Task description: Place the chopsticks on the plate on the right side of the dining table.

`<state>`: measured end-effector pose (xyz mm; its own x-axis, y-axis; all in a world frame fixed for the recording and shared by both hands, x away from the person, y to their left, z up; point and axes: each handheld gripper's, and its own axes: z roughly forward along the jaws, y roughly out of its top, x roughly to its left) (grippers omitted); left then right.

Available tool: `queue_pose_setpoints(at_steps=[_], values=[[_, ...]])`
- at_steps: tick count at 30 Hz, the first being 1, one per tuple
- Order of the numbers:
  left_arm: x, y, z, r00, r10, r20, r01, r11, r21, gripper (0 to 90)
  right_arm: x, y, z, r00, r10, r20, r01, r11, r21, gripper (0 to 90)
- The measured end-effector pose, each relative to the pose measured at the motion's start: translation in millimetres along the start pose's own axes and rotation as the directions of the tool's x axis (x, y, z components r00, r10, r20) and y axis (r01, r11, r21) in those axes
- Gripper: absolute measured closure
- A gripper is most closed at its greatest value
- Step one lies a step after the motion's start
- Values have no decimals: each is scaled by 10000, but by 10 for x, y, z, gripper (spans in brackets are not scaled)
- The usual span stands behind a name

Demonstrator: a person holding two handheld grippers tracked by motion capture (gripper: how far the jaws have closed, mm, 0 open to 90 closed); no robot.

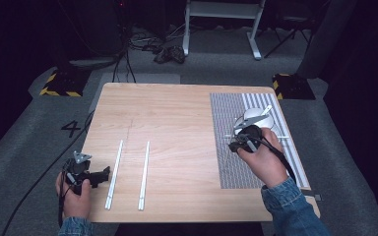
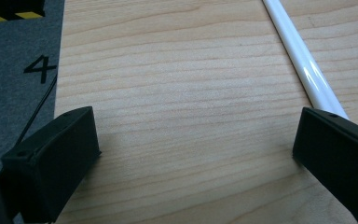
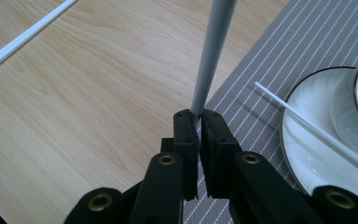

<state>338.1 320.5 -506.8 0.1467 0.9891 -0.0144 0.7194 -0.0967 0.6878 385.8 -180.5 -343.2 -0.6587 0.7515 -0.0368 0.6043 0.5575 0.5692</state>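
1. The right gripper (image 3: 199,122) has its jaws pressed together on a thin white stick (image 3: 210,56), which rises from the jaw tips toward the top centre of the right gripper view, over the seam between the wooden table (image 3: 88,102) and the striped placemat (image 3: 298,51).
2. That stick looks light, stiff and smooth, so it could pivot or slip in a narrow pinch; the hold sits at one end, which leaves the long free end prone to swinging.
3. A second white stick (image 3: 307,125) lies across the rim of the white plate (image 3: 307,158) in the lower right of that view, near the held one but apart from it.
4. The plate is likely fragile and sits close beside the jaws, so the free end has little room on that side.
5. In the high view, two more white sticks (image 1: 114,173) (image 1: 143,175) lie side by side in the lower left of the table, with bare wood between them and the placemat.
6. The left gripper (image 2: 196,154) is spread wide over bare wood, empty; one stick (image 2: 303,65) runs from the upper right down to its right jaw, just touching or passing under it.
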Motion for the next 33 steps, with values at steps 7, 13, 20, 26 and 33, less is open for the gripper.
queue_pose_setpoints(at_steps=[7,13,20,26,33], values=[[0,0,0,10000,-3,0,3,10000,-1,1,-163,-79,-100,9985,386,380,-383,9992,-94,860],[0,0,0,10000,-2,-2,2,10000,0,1,-337,-199,-172,9940,800,752,-795,9968,-88,860],[0,0,0,10000,-2,-3,2,10000,-1,1,-544,-341,-285,9844,1232,1256,-1229,9924,-105,860],[0,0,0,10000,0,-4,0,10000,1,1,-662,-429,-363,9766,1479,1561,-1485,9889,-78,860],[0,0,0,10000,0,-4,0,10000,0,1,-821,-529,-440,9629,1722,2077,-1773,9841,59,860]])
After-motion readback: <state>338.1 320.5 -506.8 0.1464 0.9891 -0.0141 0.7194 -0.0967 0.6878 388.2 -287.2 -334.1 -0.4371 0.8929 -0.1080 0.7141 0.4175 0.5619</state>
